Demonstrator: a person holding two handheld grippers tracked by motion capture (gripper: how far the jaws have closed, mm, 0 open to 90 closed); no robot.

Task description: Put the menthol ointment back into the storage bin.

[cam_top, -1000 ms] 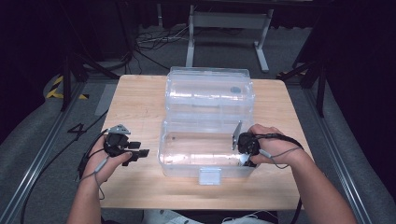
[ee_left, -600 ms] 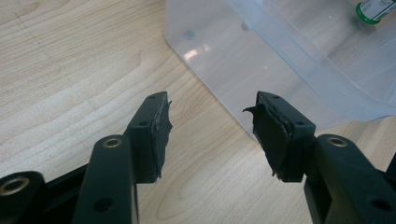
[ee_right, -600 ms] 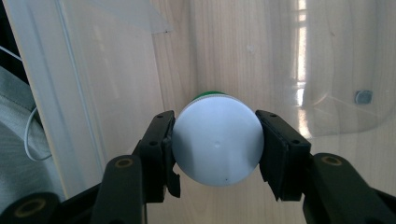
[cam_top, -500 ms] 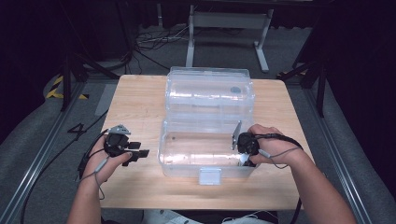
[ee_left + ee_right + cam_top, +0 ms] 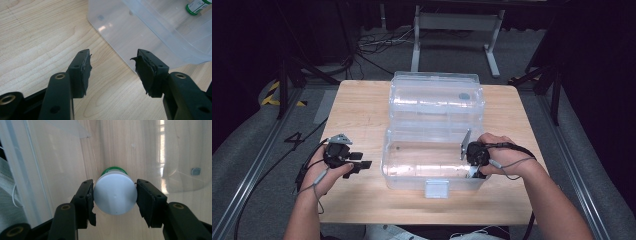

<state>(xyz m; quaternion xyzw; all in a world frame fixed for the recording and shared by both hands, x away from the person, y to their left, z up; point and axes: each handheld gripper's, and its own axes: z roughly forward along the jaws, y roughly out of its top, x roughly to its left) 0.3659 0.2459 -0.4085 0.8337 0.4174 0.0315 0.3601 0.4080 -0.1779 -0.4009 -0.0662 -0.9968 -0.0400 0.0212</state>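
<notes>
The right hand-held gripper [image 5: 115,196] reaches down into the near right corner of the clear plastic storage box [image 5: 412,172], its jaws clamped on the white cap of a small green-collared bottle [image 5: 115,195], held cap-up for lifting or setting down. The left hand-held gripper [image 5: 112,70] waits wide open and empty over the pale wooden counter [image 5: 37,37], left of the box and out of the way.

- My left hand-held gripper [image 5: 362,164] sits low at my left, jaws level and standing wide apart with nothing between them.
- My right hand-held gripper [image 5: 115,195] points downward, forearm angled in, jaws clamped on a white-capped bottle [image 5: 115,197].
</notes>
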